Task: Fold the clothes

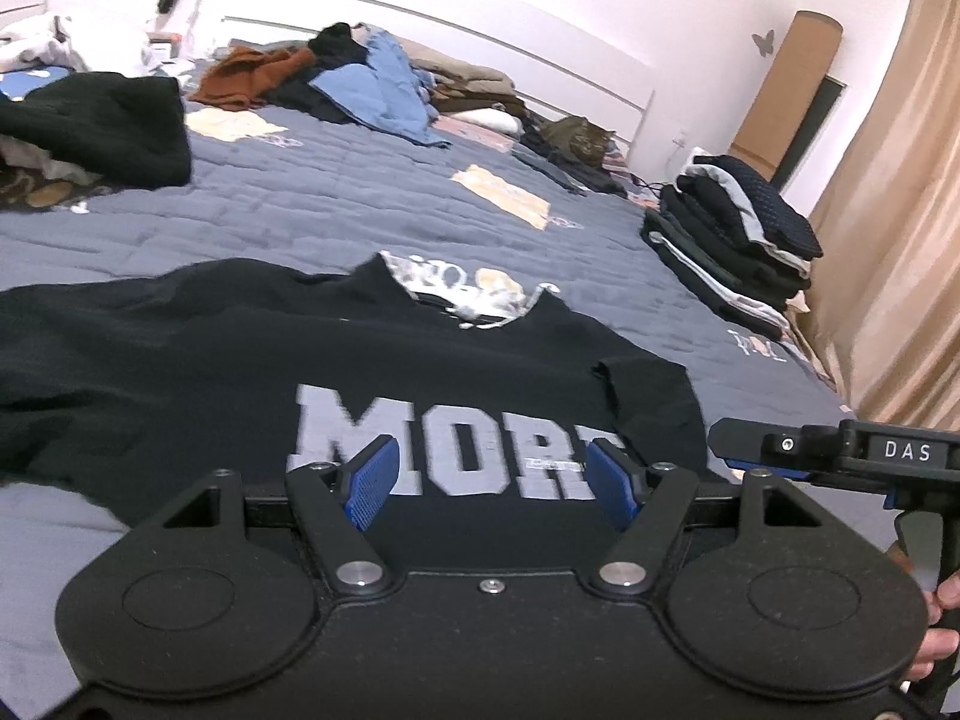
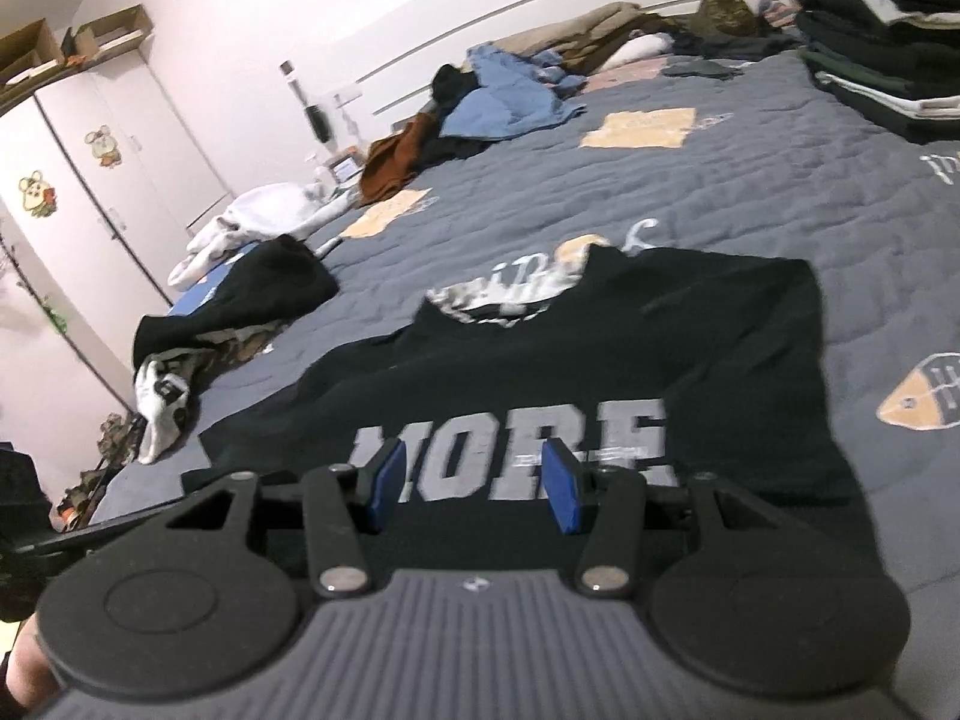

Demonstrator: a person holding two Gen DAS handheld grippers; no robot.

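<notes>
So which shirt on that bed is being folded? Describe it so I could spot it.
Start at the bed's blue-grey quilt. At its near edge, just ahead of both open grippers, lies the black T-shirt, spread flat. Unlike the crumpled heaps and the folded stack, it shows big grey letters reading MORE.

Both wrist views low, sharing black shirt (image 1: 372, 360)

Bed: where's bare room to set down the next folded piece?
Free: the quilt between the black shirt and the headboard heap, bordered by the folded stack on one side and the dark pile on the other. Crowded: along the headboard and around that dark pile. Both grippers hover open over the shirt.
</notes>
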